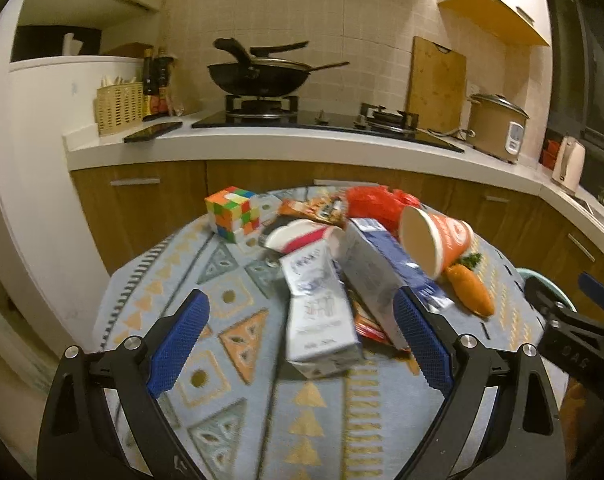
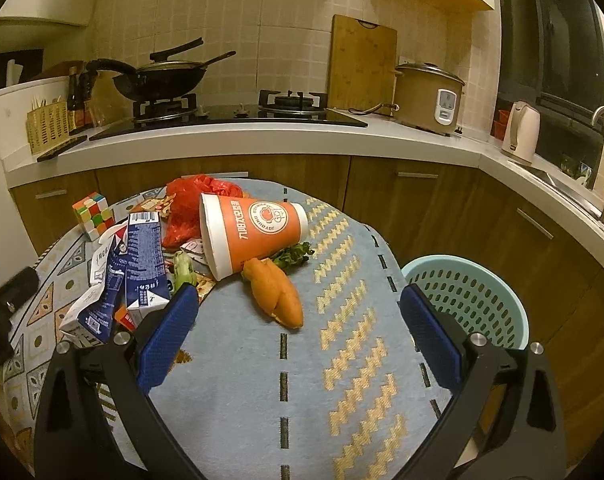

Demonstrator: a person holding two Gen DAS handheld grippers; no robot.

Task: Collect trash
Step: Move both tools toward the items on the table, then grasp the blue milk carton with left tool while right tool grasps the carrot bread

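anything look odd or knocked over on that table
Yes. The orange paper cup lies tipped on its side, its rim resting over the carrot. The milk cartons lie flat and crumpled in the heap. A Rubik's cube sits among the trash, though it doesn't look like rubbish.

Warm, dim indoor light tints both views yellow. Fisheye distortion bows the counter edge (image 1: 302, 140) and leaves black corners. In the left wrist view the near milk carton (image 1: 321, 320) is smeared by motion blur; the right wrist view is sharper, the orange cup (image 2: 258, 232) readable. The far window (image 2: 557, 40) is dark.
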